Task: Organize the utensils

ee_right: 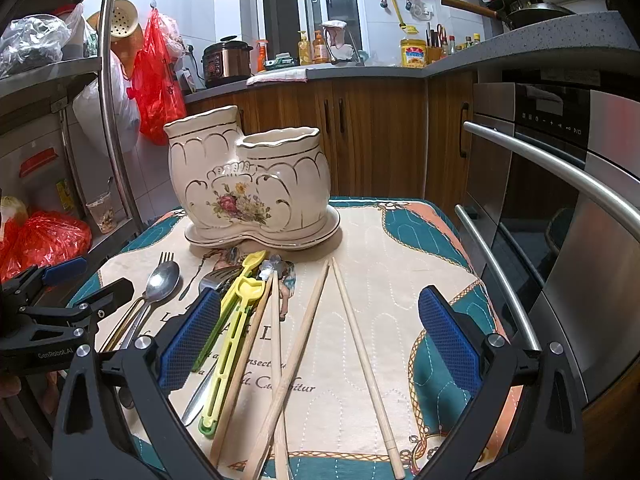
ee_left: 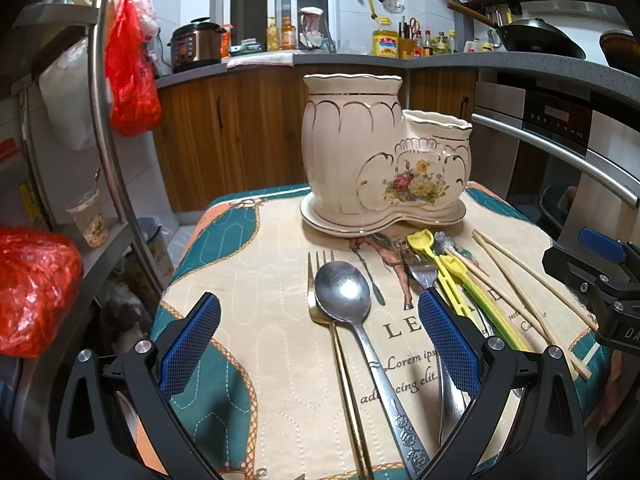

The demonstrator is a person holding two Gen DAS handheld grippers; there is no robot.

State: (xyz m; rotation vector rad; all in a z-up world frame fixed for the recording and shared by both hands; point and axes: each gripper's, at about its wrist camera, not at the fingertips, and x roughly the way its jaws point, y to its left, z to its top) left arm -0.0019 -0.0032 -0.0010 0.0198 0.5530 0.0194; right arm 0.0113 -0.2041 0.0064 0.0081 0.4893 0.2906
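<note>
Both tools wide open, gripping nothing: left tool [ee_left: 320,336] poised over the steel spoon [ee_left: 344,292], right tool [ee_right: 320,332] over the wooden chopsticks [ee_right: 304,344]. Ceramic holder [ee_left: 372,152] straight ahead of both, upright on its saucer, nothing seen standing in its two compartments. All utensils flat on the quilted mat [ee_left: 260,280] covering the table.

Risks from here:
- Spoon overlapping the gold fork [ee_left: 320,264] just left of it; a pinch there likely to drag both or let the smooth handle slip out.
- Steel fork [ee_left: 424,272], yellow plastic utensils [ee_left: 444,268] and chopsticks tangled near the left tool's right finger; lifting one liable to flick the others off the table edge.
- Chopsticks crossing between the right tool's fingers; easy to catch only one, or to roll them.
- Holder tall and glossy; a long handle striking the rim could tip or chip it.
</note>
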